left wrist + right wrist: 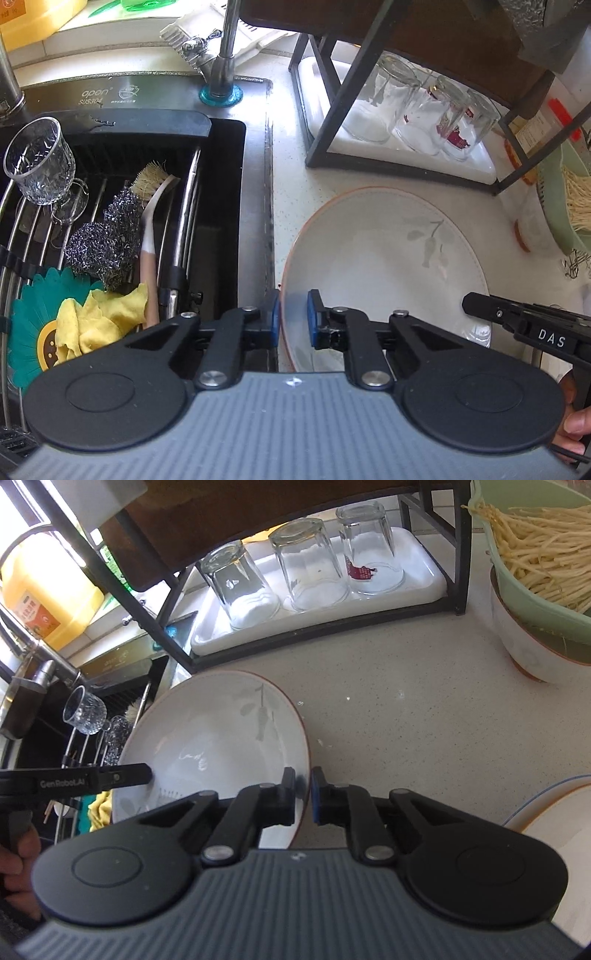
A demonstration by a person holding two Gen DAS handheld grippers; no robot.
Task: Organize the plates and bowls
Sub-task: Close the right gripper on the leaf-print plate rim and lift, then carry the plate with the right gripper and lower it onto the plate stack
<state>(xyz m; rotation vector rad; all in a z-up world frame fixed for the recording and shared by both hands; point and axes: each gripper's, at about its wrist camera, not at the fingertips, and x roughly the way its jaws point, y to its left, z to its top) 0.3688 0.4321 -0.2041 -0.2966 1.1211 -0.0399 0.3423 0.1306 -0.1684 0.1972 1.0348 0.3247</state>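
Gripping: both grippers pinch one white plate (388, 258) by opposite edges of its orange-trimmed rim.
Left gripper (293, 317): its blue pads are closed on the plate's left rim; the rim runs straight through the narrow gap between them.
Right gripper (303, 794): pads closed on the plate's right rim, one finger inside the plate, the other outside it.
Plate: it spans from one pair of jaws to the other and extends ahead of both, over the speckled counter (406, 709); a grey leaf print sits on its far side. Whether it rests on the counter or is lifted, I cannot tell.
Ahead of jaws: a dark rack (458, 572) with three upturned glasses (310, 565) on a white tray (424, 579).
Left of left jaws: the sink (225, 155), with a stemmed glass (37, 162), a brush (151, 206), steel scourers (99, 240) and a yellow cloth (99, 321).
Right of right jaws: a green colander (517, 590) of pale strips set in a white bowl (524, 646); nearer, another dish's edge (546, 812).
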